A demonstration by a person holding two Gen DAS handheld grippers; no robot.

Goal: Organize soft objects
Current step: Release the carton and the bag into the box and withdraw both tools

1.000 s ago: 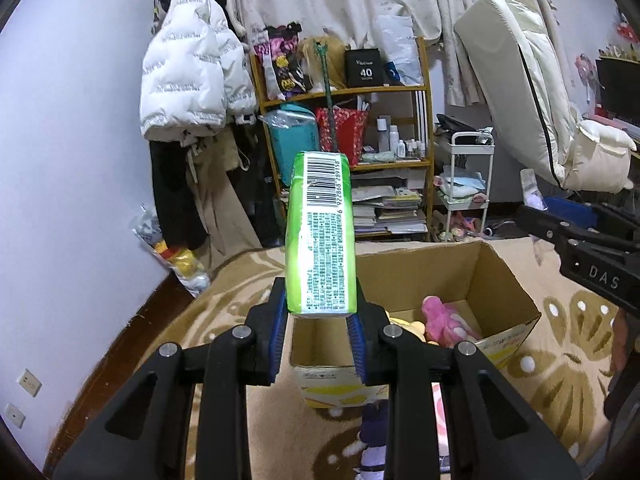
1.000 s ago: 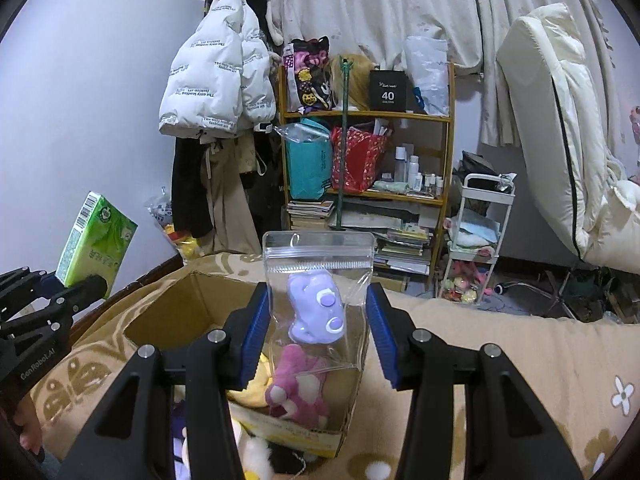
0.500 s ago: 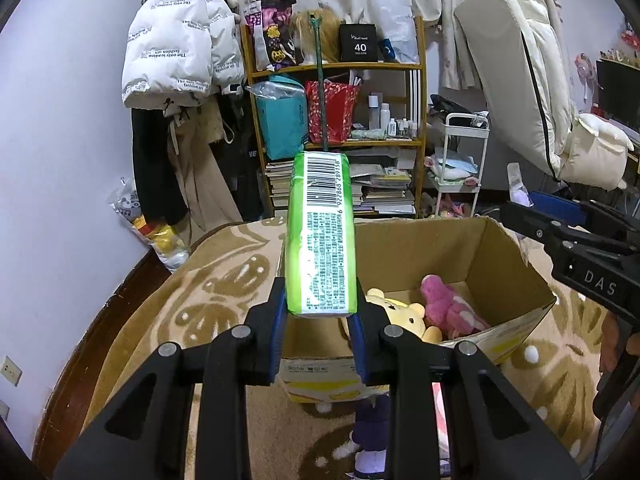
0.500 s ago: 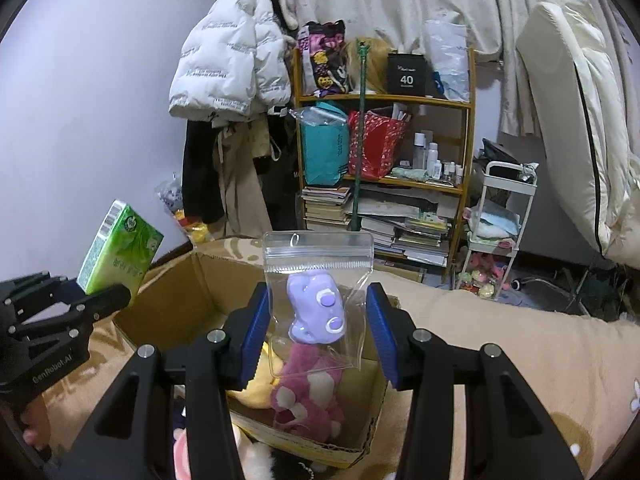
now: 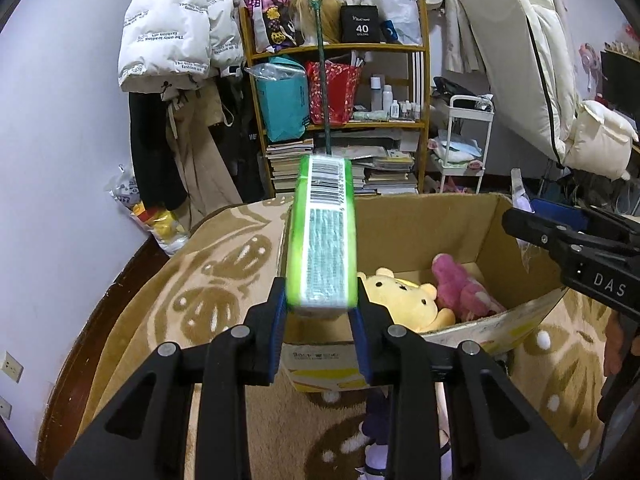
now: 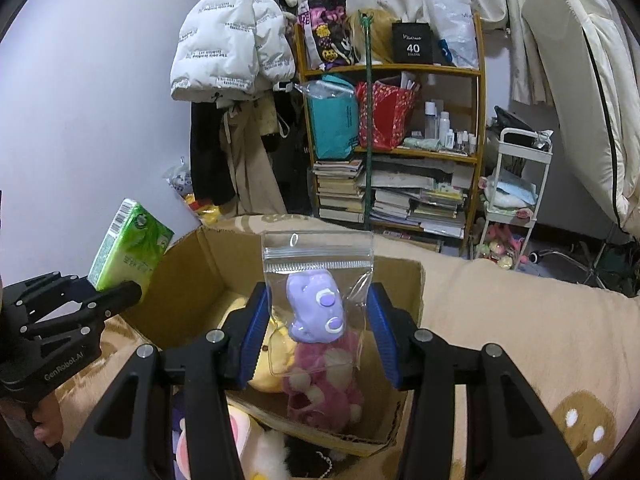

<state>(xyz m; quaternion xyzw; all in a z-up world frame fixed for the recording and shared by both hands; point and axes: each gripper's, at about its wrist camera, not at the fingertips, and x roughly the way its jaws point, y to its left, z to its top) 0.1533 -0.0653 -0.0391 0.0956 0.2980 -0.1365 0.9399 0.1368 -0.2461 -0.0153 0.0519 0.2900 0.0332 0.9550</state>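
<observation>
My left gripper (image 5: 320, 312) is shut on a green tissue pack (image 5: 322, 236) and holds it upright above the near left edge of an open cardboard box (image 5: 520, 320). The pack also shows in the right wrist view (image 6: 130, 244). My right gripper (image 6: 318, 320) is shut on a clear zip bag with a purple toy (image 6: 316, 304), held above the box (image 6: 200, 272). Inside the box lie a yellow bear plush (image 5: 404, 300) and a pink plush (image 5: 460, 284).
The box stands on a beige patterned blanket (image 5: 224, 272). More plush toys (image 6: 256, 444) lie in front of the box. A wooden shelf (image 5: 340, 120) with books, hanging coats (image 5: 172, 40) and a white trolley (image 5: 464, 140) stand behind.
Both grippers have moved closer to the box and lower, each still holding its item. The box interior and the plush toys fill more of both views.
</observation>
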